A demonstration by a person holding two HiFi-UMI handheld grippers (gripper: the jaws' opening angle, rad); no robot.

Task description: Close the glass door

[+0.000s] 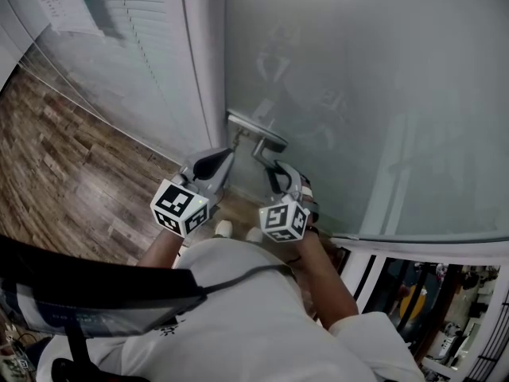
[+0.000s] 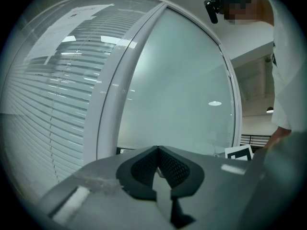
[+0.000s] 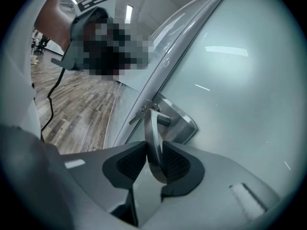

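The frosted glass door (image 1: 366, 94) fills the right of the head view, next to a white door frame (image 1: 203, 54). A metal lever handle (image 1: 266, 140) juts from its left edge. My right gripper (image 1: 278, 169) is shut on that handle. In the right gripper view the lever (image 3: 152, 138) runs down between the pads of the right gripper (image 3: 154, 159), which press on both its sides. A key (image 3: 136, 116) sticks out by the handle plate (image 3: 180, 121). My left gripper (image 1: 231, 151) hangs just left of the handle. The left gripper (image 2: 157, 150) is shut on nothing and faces the door (image 2: 177, 95).
A window with white blinds (image 1: 135, 46) and a paper sheet (image 1: 64, 2) stands left of the frame. Wood floor (image 1: 64, 173) spreads to the left. The person's shoes show below the grippers. Past the door's right edge is a cluttered area (image 1: 429, 301).
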